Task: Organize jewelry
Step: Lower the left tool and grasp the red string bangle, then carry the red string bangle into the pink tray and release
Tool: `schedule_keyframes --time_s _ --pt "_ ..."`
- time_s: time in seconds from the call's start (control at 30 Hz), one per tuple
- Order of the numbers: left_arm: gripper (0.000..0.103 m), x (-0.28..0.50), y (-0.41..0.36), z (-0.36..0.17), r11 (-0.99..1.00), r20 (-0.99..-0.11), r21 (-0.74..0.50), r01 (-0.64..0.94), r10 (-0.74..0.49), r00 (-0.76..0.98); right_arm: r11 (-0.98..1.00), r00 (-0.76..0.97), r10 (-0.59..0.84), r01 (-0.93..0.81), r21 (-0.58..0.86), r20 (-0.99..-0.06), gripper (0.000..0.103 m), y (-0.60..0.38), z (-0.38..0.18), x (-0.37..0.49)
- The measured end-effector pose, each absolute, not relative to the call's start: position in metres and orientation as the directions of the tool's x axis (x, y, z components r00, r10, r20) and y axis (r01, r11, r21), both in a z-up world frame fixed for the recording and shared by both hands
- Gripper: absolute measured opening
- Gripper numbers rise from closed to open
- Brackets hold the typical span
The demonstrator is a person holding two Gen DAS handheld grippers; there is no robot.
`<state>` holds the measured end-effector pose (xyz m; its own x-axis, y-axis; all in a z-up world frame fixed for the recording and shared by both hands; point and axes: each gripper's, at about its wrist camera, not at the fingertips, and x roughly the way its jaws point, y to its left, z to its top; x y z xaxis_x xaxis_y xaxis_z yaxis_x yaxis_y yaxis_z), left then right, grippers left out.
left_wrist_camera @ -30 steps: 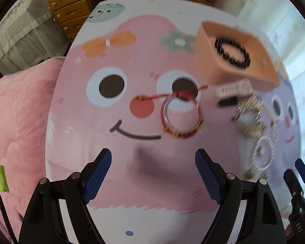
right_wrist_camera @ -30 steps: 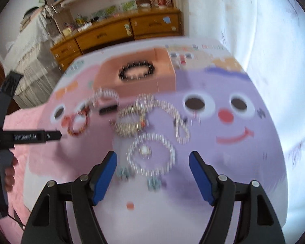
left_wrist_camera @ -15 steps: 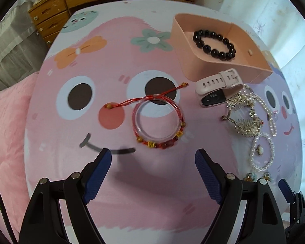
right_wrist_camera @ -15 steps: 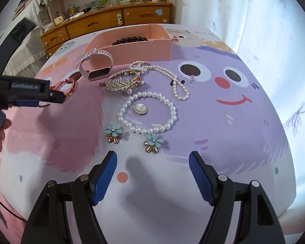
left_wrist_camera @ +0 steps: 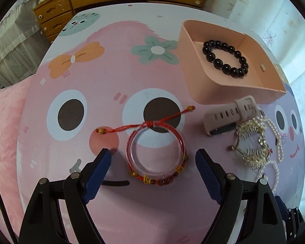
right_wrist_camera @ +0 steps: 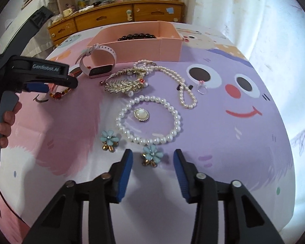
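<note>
My left gripper point(left_wrist_camera: 153, 156) is spread wide around the red bracelet point(left_wrist_camera: 156, 152), which lies left of the pink tray point(left_wrist_camera: 195, 77), touching neither pad. Right of that bracelet, my right gripper point(right_wrist_camera: 153, 158) stands apart around a blue flower earring point(right_wrist_camera: 151, 156), nearer me than the tray.

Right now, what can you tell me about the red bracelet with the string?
The red bracelet lies flat on the pink cartoon tablecloth, partly over a printed eye. It looks like a clear, glassy ring wrapped in red cord, with small amber and dark red beads along its near edge. Two red strings run out from a knot at its far side, each ending in a little bead. The open left gripper sits around it, fingers on either side, not touching it.
</note>
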<state>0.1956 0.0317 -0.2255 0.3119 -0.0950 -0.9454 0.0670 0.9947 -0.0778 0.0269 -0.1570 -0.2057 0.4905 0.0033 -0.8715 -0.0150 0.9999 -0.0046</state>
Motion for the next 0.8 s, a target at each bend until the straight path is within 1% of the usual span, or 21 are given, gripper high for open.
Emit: schedule_keyframes --time_s 0.07,0.13,0.2,0.3,0.37,0.53,0.67,0.8 --pt "0.083 0.203 0.028 -0.227 0.996 -0.949 -0.058 0.073 -0.078 0.307 0.999 0.485 0.017 -0.05 -0.008 -0.874 0.035 -0.157 -0.205 0.029" --pt "0.083 0.204 0.022 -0.229 0.996 -0.952 -0.026 0.089 -0.052 0.302 0.996 0.481 0.029 -0.087 -0.014 -0.876 0.028 -0.157 -0.206 0.03" --pt "0.08 0.202 0.017 -0.229 0.996 -0.95 -0.025 0.083 -0.05 0.308 0.993 0.475 0.042 -0.117 -0.016 -0.879 0.022 -0.157 -0.205 0.032" --pt "0.076 0.202 0.018 -0.228 0.998 -0.949 -0.023 0.065 -0.043 0.313 0.99 0.466 0.058 -0.137 -0.008 -0.883 0.022 -0.158 -0.205 0.034" --pt "0.061 0.199 0.019 -0.224 0.998 -0.942 -0.022 0.064 -0.042 0.332 0.99 0.463 0.064 -0.14 -0.002 -0.884 0.021 -0.159 -0.204 0.035" --pt "0.061 0.197 0.021 -0.222 0.998 -0.94 -0.024 0.065 -0.044 0.337 0.993 0.453 0.1 -0.108 0.057 -0.886 0.018 -0.161 -0.203 0.038" --pt "0.061 0.19 0.023 -0.222 0.997 -0.939 -0.038 0.064 -0.057 0.338 0.992 0.449 0.126 -0.069 0.106 -0.885 0.018 -0.162 -0.203 0.036" --pt "0.061 0.178 0.029 -0.217 0.995 -0.937 -0.062 0.072 -0.083 0.339 0.992 0.448 0.129 -0.046 0.121 -0.885 0.018 -0.162 -0.203 0.03"
